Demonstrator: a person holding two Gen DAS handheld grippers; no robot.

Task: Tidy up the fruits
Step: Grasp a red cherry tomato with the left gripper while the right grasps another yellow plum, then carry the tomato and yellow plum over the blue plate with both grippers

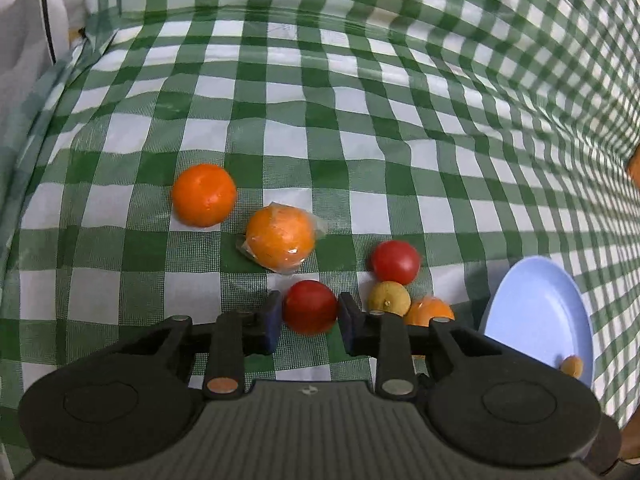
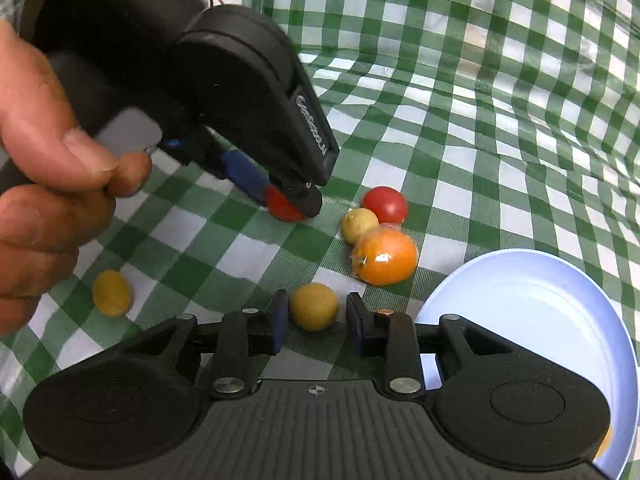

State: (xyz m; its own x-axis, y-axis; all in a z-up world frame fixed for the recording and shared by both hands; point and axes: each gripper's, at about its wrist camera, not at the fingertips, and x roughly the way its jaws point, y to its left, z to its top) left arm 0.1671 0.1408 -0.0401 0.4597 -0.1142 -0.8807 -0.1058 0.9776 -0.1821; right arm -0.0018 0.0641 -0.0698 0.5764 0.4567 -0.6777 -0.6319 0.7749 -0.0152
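Note:
Fruits lie on a green-and-white checked cloth (image 1: 320,120). My left gripper (image 1: 310,300) has its pads against both sides of a red tomato (image 1: 311,307) that rests on the cloth; in the right wrist view the left gripper (image 2: 286,200) flanks the same tomato (image 2: 282,208). My right gripper (image 2: 316,300) is open around a small yellow fruit (image 2: 314,306), with a gap on each side. A second red tomato (image 2: 386,204), a yellow fruit (image 2: 359,225) and a wrapped orange (image 2: 385,255) sit together. A light blue plate (image 2: 540,300) lies to the right.
Farther off are a bare orange (image 1: 204,195) and a wrapped orange (image 1: 280,238). Another yellow fruit (image 2: 111,293) lies to the left. A small yellow fruit (image 1: 572,366) is on the plate (image 1: 540,312). A person's hand (image 2: 40,200) holds the left gripper.

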